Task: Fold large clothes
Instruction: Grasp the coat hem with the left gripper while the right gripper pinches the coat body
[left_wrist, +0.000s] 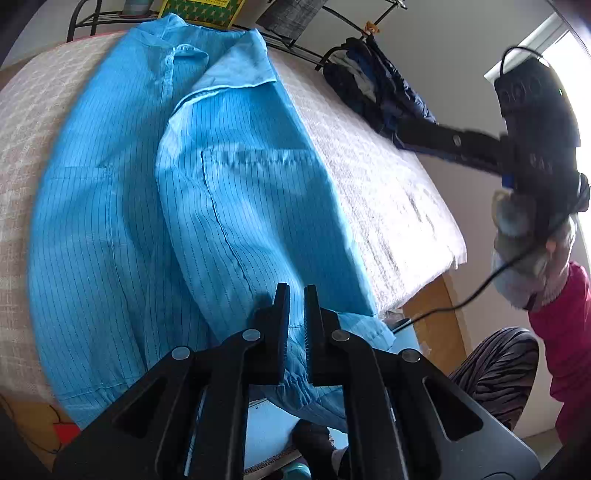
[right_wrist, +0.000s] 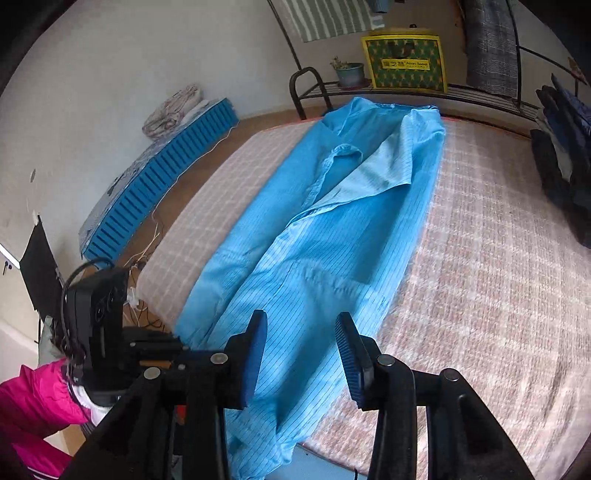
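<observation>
A blue coat (right_wrist: 325, 236) is lying lengthwise on the bed (right_wrist: 498, 258) — left gripper (left_wrist: 296, 291) pinching its hem at the near edge, right gripper (right_wrist: 301, 325) hanging open, empty.

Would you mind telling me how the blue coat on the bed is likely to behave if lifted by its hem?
Probably floppy: the blue coat already lies in soft folds and creases. Likely light, since the cloth looks thin. It may drag on the bed, whose cover looks textured.

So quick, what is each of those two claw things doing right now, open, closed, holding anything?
Left gripper: shut, the blue garment behind its fingers; a grip on the cloth cannot be told.
Right gripper: open, holding nothing, above the garment.
</observation>
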